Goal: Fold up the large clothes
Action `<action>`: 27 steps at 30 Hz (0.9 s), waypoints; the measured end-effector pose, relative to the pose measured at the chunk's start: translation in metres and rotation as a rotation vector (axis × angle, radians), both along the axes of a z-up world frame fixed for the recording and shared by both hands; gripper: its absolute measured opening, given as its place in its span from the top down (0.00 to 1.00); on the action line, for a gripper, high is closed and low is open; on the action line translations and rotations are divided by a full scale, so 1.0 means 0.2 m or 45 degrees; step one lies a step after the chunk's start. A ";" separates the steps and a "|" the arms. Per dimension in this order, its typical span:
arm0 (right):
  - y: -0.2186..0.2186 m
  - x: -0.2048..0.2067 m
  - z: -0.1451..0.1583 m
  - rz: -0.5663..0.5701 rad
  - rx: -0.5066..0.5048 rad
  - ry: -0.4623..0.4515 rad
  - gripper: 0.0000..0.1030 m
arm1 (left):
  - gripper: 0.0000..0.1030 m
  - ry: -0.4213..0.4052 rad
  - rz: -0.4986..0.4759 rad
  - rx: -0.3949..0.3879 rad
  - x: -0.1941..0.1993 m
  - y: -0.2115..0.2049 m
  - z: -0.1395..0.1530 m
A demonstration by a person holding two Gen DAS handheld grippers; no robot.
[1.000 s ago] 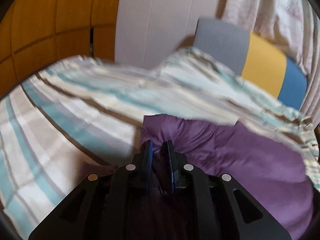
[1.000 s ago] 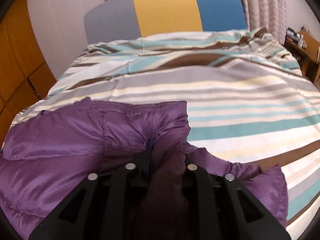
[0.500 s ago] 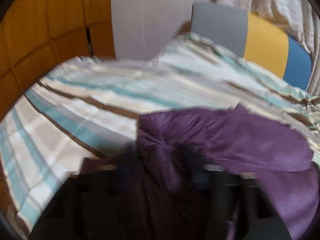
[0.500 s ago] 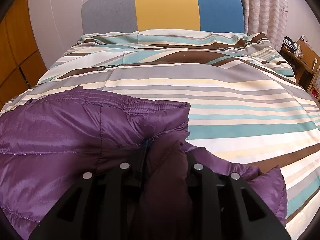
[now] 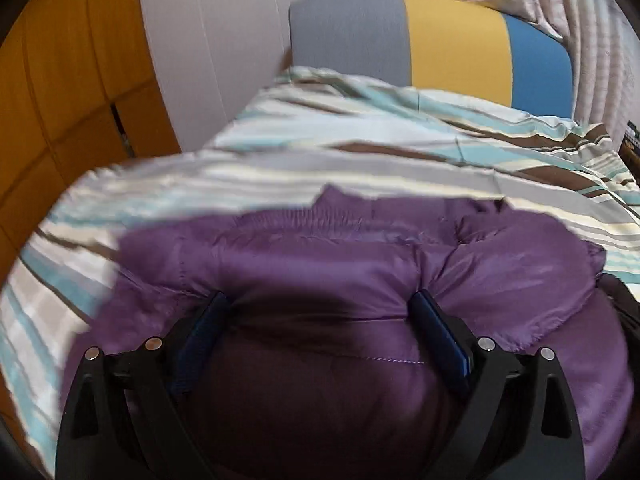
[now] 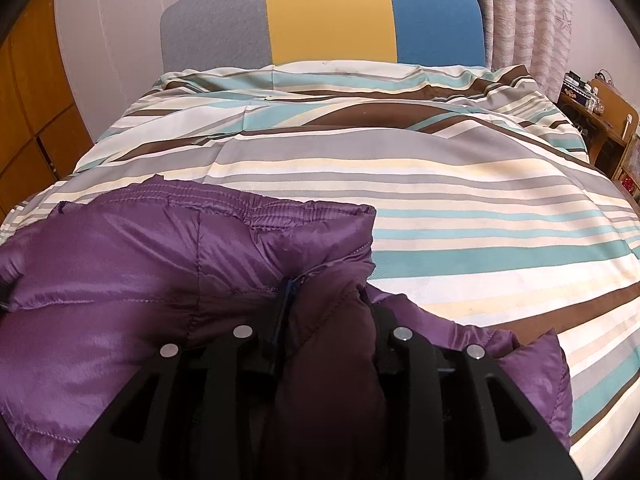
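The purple puffer jacket (image 6: 140, 280) lies bunched on the striped bedspread (image 6: 460, 208), directly ahead of both grippers — folding looks barely begun. The right gripper (image 6: 326, 300) pinches a thick fold; the left gripper (image 5: 320, 312) is spread wide, fabric bulging between its fingers.

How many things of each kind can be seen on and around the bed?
Purple padded garment: 1
Striped bedcover: 1
Headboard, with grey, yellow and blue panels: 1
Grippers: 2, the left gripper and the right gripper
Total: 5
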State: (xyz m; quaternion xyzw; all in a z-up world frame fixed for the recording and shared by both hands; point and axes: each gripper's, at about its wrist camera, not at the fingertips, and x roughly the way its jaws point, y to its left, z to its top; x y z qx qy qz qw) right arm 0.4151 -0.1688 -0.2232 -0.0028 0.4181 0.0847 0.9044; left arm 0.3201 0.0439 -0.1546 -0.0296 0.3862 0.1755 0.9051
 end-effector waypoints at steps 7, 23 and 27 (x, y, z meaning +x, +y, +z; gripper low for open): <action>-0.01 -0.01 0.01 -0.016 0.012 -0.008 0.64 | 0.05 0.017 -0.021 -0.093 0.02 0.04 -0.10; 0.50 -0.25 0.26 0.406 -0.048 -0.192 0.45 | 0.03 -0.026 -0.039 -0.189 -0.01 0.08 -0.09; 0.47 -0.16 0.09 0.342 0.021 -0.078 0.42 | 0.03 -0.039 -0.041 -0.211 -0.01 0.09 -0.09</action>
